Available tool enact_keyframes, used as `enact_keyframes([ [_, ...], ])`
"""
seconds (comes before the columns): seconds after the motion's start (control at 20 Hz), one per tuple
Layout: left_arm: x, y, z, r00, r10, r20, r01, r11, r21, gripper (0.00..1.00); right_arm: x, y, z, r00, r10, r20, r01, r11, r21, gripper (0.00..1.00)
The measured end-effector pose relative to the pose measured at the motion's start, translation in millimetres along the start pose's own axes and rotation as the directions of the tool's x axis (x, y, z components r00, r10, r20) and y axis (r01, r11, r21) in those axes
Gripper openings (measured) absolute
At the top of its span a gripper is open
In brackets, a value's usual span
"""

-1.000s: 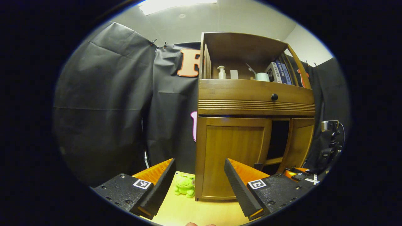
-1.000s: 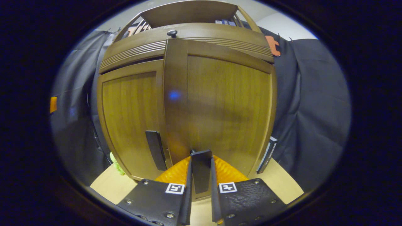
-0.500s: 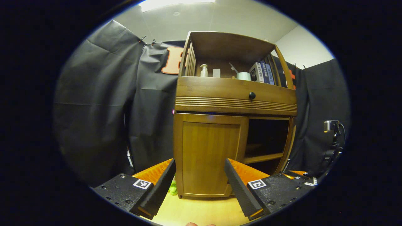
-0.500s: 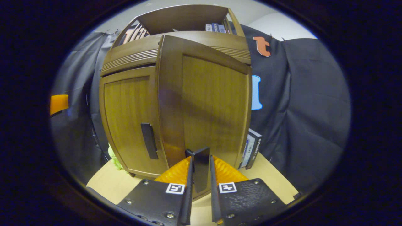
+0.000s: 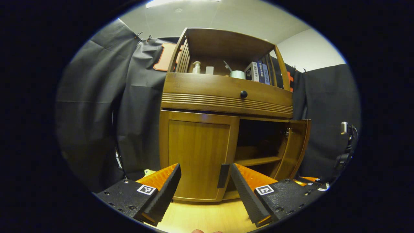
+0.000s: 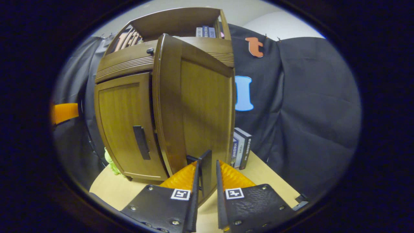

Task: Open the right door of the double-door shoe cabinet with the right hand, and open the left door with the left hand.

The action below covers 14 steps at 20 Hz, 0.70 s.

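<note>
The brown wooden double-door shoe cabinet (image 5: 226,97) fills centre frame: its right door (image 5: 296,147) stands swung open, its left door (image 5: 197,155) is shut, so roughly half remains. The right gripper (image 6: 207,181) pinches the right door's dark flat handle (image 6: 205,171), apparently on both sides. The left gripper view alone shows the dark interior shelf (image 5: 257,160), and the left gripper (image 5: 205,187), fingers spread, before the left door's dark handle (image 5: 223,175).
</note>
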<state>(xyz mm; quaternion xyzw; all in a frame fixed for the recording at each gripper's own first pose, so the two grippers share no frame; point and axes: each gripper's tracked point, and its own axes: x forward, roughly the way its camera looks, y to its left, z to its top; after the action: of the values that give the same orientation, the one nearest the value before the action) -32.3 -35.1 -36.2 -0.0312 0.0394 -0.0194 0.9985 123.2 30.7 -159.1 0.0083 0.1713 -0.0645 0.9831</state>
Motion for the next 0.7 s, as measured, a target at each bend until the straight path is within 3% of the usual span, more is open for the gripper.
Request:
enact_keyframes([
  [0.2, 5.0, -19.3, -8.2, 0.998, -0.049, -0.028, 0.049, 0.999, -0.022, 0.92, 1.0, -11.0, 1.8, 0.999, -0.042, 0.012, 0.042, 0.999, -0.015, 0.25],
  [0.35, 5.6, -27.9, -12.3, 0.996, -0.073, -0.041, 0.072, 0.997, -0.03, 0.96, -0.5, -21.3, 1.3, 0.997, -0.073, 0.013, 0.073, 0.997, -0.028, 0.25],
  [0.45, 5.8, -33.1, -12.6, 0.996, -0.084, -0.041, 0.083, 0.996, -0.032, 0.92, -1.6, -26.4, 1.0, 0.995, -0.094, 0.012, 0.094, 0.995, -0.022, 0.25],
  [0.7, 5.6, -44.3, -15.3, 0.993, -0.109, -0.043, 0.108, 0.994, -0.035, 1.0, -3.6, -36.2, -1.5, 0.993, -0.119, 0.001, 0.119, 0.993, -0.009, 0.22],
])
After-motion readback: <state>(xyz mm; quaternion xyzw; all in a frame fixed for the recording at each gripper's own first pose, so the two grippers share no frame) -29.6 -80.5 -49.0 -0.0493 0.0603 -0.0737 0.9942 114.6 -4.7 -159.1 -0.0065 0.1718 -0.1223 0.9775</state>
